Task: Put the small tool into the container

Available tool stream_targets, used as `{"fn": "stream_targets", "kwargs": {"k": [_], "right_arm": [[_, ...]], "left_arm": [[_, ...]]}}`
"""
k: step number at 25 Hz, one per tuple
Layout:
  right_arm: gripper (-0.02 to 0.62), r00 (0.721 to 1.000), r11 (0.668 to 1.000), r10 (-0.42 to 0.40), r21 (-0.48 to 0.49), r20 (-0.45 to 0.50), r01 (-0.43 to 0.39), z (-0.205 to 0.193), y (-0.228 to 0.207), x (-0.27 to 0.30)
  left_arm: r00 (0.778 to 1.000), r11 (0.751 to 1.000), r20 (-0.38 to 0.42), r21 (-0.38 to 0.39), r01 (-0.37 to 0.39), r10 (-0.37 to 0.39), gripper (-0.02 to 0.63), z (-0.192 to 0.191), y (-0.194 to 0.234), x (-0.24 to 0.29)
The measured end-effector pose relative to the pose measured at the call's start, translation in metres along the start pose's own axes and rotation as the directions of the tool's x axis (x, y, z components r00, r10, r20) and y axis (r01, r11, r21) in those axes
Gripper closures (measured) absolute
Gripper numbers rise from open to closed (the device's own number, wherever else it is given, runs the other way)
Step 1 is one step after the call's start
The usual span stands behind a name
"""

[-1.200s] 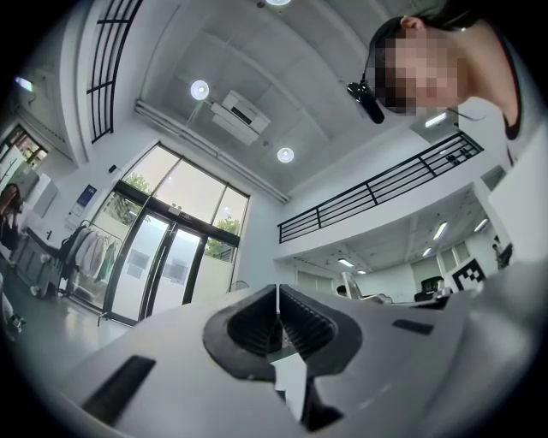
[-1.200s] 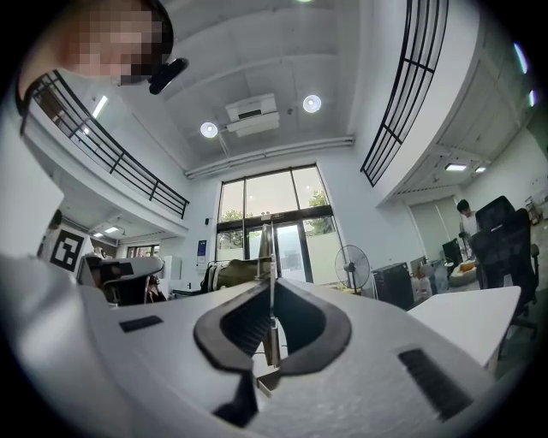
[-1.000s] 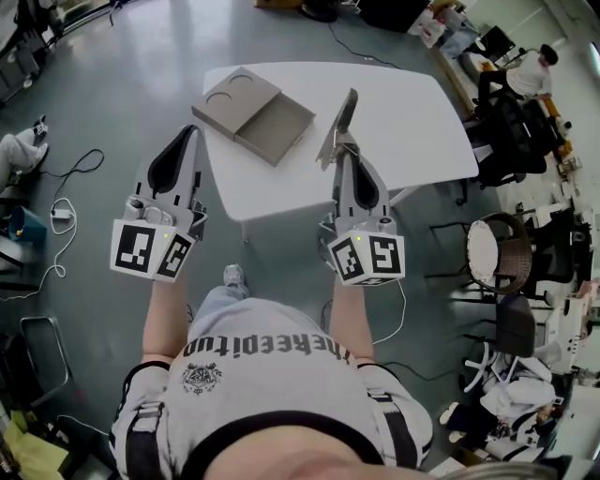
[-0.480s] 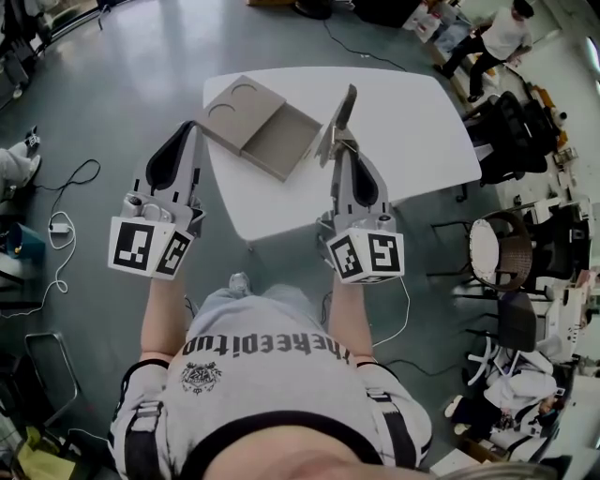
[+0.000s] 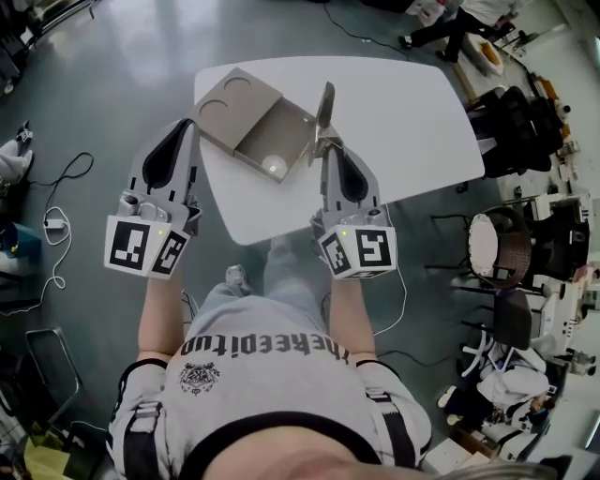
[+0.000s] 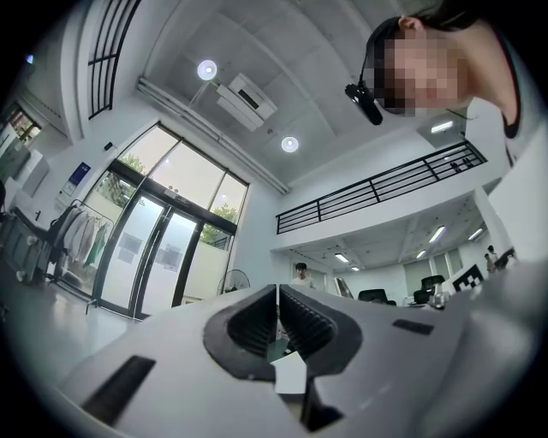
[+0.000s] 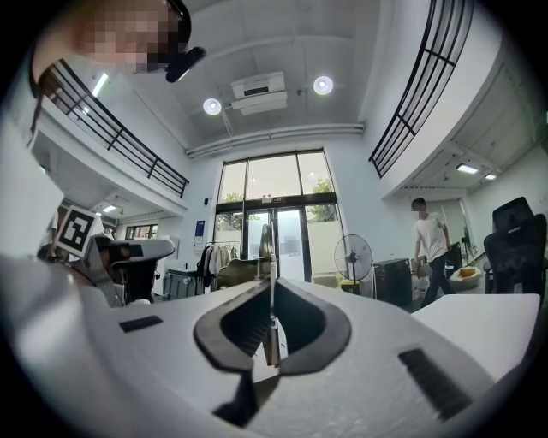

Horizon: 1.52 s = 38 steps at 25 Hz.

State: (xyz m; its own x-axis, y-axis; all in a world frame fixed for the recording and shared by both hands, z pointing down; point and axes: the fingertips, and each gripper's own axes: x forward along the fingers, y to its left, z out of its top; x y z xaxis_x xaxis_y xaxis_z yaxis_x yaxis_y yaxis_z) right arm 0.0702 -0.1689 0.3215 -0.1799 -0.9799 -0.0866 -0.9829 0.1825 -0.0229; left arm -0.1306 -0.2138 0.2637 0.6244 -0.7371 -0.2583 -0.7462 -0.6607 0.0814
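A brown cardboard container (image 5: pixel 246 112) lies on the white table (image 5: pixel 403 103), its open tray (image 5: pixel 291 131) towards me, with a small white round spot (image 5: pixel 275 166) inside. My right gripper (image 5: pixel 327 150) is shut on a thin flat grey tool (image 5: pixel 324 111) that points away from me, just right of the tray. The right gripper view shows the tool's blade (image 7: pixel 268 248) edge-on between the shut jaws of the right gripper (image 7: pixel 272 291). My left gripper (image 5: pixel 190 129) hangs off the table's left edge, shut with nothing in it; the left gripper (image 6: pixel 277 295) faces the ceiling.
Office chairs (image 5: pixel 511 112) and a round stool (image 5: pixel 487 251) crowd the floor right of the table. Cables (image 5: pixel 56 202) lie on the floor at the left. A person (image 5: pixel 459 14) walks past the table's far right corner.
Both grippers have come closer to the container, the tool now beside the tray. A white spot now shows in the tray. The person in the background has walked left.
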Motion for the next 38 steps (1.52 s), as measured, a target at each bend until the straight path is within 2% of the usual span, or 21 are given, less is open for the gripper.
{"fn": "stream_targets", "kwargs": {"k": [5, 11, 14, 19, 24, 30, 33, 38], "right_arm": [[0.591, 0.994, 0.994, 0.081, -0.071, -0.077, -0.086, -0.028, -0.010, 0.028], [0.591, 0.967, 0.961, 0.183, -0.174, -0.175, -0.213, -0.060, -0.023, 0.070], [0.591, 0.947, 0.930, 0.230, -0.236, -0.226, -0.282, -0.076, -0.028, 0.083], [0.591, 0.903, 0.856, 0.299, -0.332, -0.308, -0.396, -0.105, -0.033, 0.095], [0.591, 0.844, 0.743, 0.348, -0.429, -0.408, -0.514, -0.139, -0.032, 0.106], [0.591, 0.777, 0.616, 0.382, -0.489, -0.500, -0.618, -0.178, -0.036, 0.113], [0.591, 0.745, 0.531, 0.396, -0.528, -0.537, -0.662, -0.196, -0.036, 0.117], [0.591, 0.687, 0.368, 0.424, -0.581, -0.590, -0.726, -0.219, -0.034, 0.121]], "left_arm": [[0.999, 0.999, 0.001, 0.011, -0.042, 0.042, 0.594, -0.008, 0.006, 0.019], [0.993, 0.993, 0.013, 0.026, -0.116, 0.116, 0.594, -0.013, 0.017, 0.045], [0.989, 0.988, 0.010, 0.035, -0.148, 0.147, 0.594, -0.016, 0.015, 0.054], [0.980, 0.979, 0.005, 0.044, -0.200, 0.200, 0.594, -0.023, 0.012, 0.064], [0.968, 0.967, -0.005, 0.049, -0.251, 0.251, 0.594, -0.033, 0.016, 0.069], [0.949, 0.947, -0.011, 0.059, -0.314, 0.315, 0.594, -0.043, 0.019, 0.070], [0.937, 0.936, -0.014, 0.062, -0.347, 0.348, 0.594, -0.047, 0.022, 0.068], [0.919, 0.918, -0.018, 0.073, -0.391, 0.393, 0.594, -0.051, 0.024, 0.068]]}}
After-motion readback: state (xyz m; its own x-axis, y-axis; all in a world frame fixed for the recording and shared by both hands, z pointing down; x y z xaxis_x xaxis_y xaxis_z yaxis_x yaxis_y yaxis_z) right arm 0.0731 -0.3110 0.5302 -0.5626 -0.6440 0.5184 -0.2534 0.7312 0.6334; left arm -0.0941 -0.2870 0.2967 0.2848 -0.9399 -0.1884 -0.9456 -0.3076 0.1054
